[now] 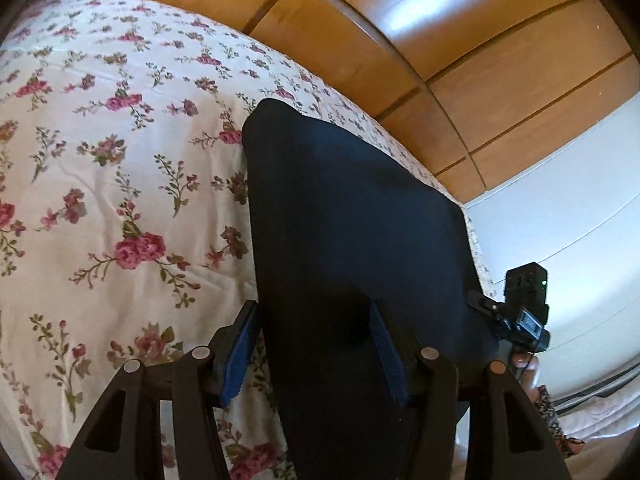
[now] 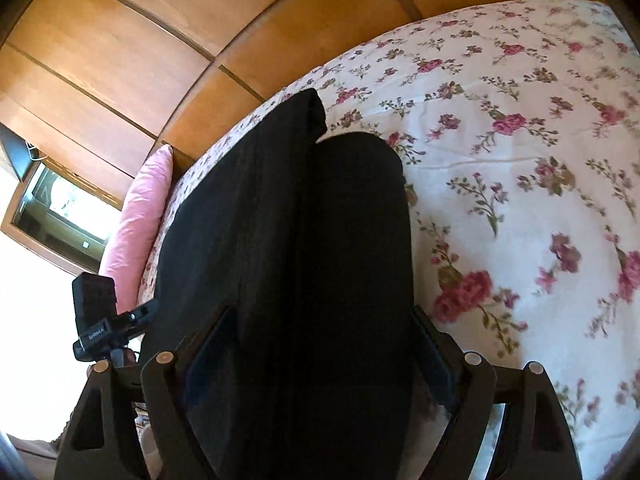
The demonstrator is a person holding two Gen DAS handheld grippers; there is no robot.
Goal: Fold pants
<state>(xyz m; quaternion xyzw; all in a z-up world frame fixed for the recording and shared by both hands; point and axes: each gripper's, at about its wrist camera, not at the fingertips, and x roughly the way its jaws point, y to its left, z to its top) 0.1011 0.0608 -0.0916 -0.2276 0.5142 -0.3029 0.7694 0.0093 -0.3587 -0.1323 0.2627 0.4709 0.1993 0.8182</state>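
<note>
A: Report the position of the dark navy fabric pants (image 1: pixel 352 216).

B: The pants lie on the white bedspread printed with pink roses (image 1: pixel 120 168), near the edge that faces the glossy wooden wardrobe panels (image 1: pixel 460 40). Their long axis runs straight ahead from both tools, away from the operator. In the right wrist view, 2 layers (image 2: pixel 280 220) lie side by side, and a pink pillow (image 2: pixel 136 224) sits beyond the bed edge.

A: Report the tool states.

B: The left gripper (image 1: pixel 316 356) is partly open. Its blue-padded fingers (image 1: pixel 386 354) straddle the near left edge of the fabric: 1 finger rests on top, 1 sits beside the cloth. No clamping is visible. The right gripper (image 2: pixel 316 364) stands wide, 1 finger on each side of the cloth. Whether it pinches fabric cannot be determined.

A: Which hand is nearer?

B: Both are level at the near end. The next fold likely carries this end forward along the long axis.
</note>
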